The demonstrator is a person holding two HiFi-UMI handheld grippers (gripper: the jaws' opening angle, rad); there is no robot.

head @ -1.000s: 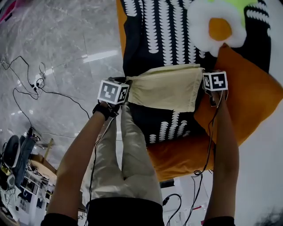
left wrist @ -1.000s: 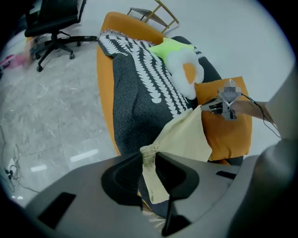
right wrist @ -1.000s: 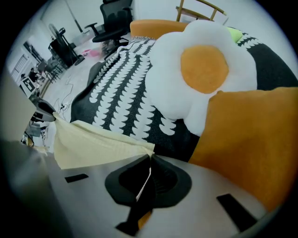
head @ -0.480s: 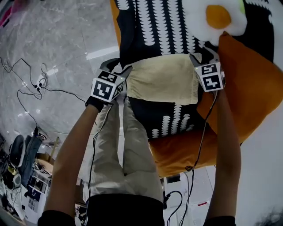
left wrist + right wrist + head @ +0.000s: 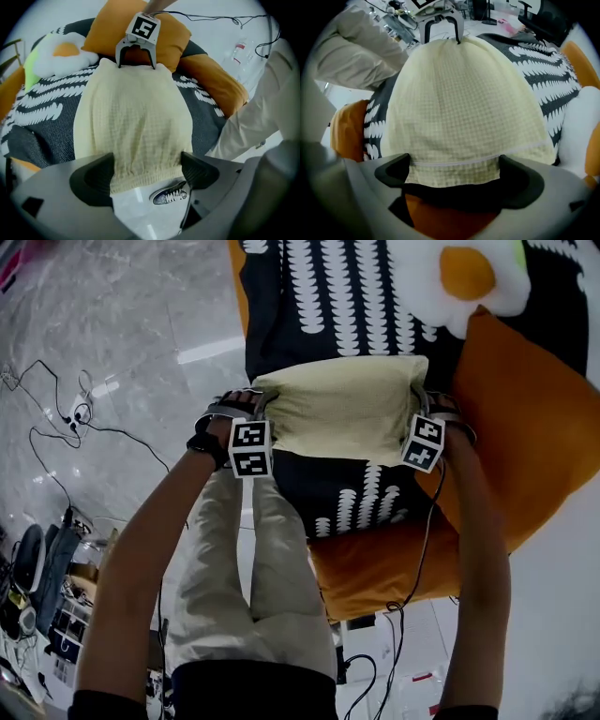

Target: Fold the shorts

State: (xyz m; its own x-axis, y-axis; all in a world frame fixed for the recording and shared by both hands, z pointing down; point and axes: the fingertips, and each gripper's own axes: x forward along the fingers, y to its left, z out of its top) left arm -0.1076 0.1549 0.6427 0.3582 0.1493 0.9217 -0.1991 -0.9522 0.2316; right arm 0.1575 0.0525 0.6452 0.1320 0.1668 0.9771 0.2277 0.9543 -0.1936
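The pale yellow shorts (image 5: 342, 409) lie folded in a short, puffy rectangle on the black-and-white blanket (image 5: 309, 306). My left gripper (image 5: 251, 407) stands at their left end, pointing steeply down. In the left gripper view its jaws (image 5: 146, 173) are wide apart with the elastic waistband edge (image 5: 140, 180) loose between them; they have just been opening. At the right end, my right gripper (image 5: 433, 411) does the same. Its jaws (image 5: 454, 176) have just been opening too, and the hem (image 5: 454, 168) lies slack between them.
The blanket covers a big orange cushion (image 5: 525, 446), with a fried-egg pillow (image 5: 459, 277) at the far side. The person's legs in beige trousers (image 5: 244, 577) stand at the cushion's near left edge. Black cables (image 5: 84, 427) trail over the marble floor on the left.
Both grippers rolled so their marker cubes face the near side, and sank to the shorts' two ends. Both let go of the cloth, which now lies narrower and puffier.
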